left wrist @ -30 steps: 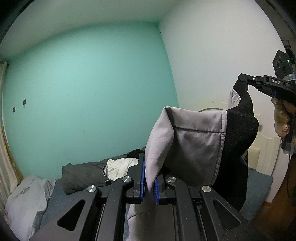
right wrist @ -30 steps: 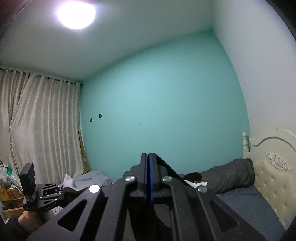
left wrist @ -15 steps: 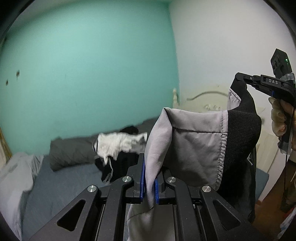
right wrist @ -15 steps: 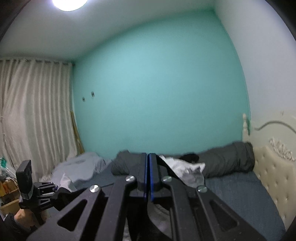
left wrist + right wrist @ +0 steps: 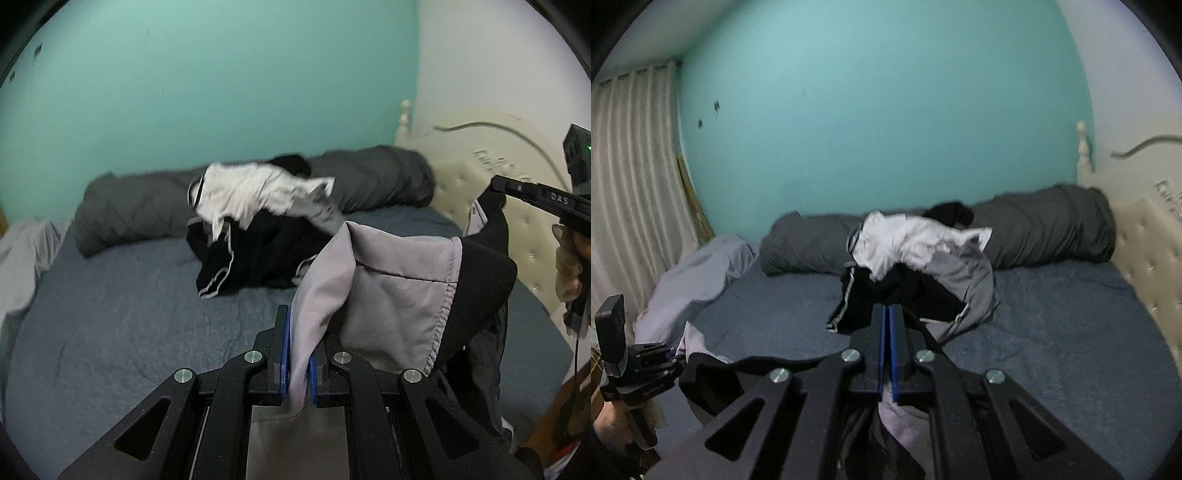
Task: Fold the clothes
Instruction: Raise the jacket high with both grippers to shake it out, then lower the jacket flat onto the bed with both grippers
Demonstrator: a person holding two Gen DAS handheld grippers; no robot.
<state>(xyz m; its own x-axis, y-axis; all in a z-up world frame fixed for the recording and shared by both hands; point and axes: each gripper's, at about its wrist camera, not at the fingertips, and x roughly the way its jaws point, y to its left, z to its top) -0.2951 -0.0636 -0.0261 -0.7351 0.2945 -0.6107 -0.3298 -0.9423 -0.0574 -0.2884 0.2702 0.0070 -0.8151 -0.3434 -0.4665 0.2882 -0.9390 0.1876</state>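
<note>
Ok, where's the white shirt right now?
The white shirt lies crumpled on top of the black clothes mid-bed, just in front of the dark grey rolled duvet along the teal wall; the left wrist view shows it upper centre.

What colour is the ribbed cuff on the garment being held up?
Black, against the garment's light grey fabric; the ribbed cuff shows best in the left wrist view.

grey bolster (image 5: 1049,229) beside cream headboard (image 5: 1145,258), teal wall (image 5: 879,110).
</note>
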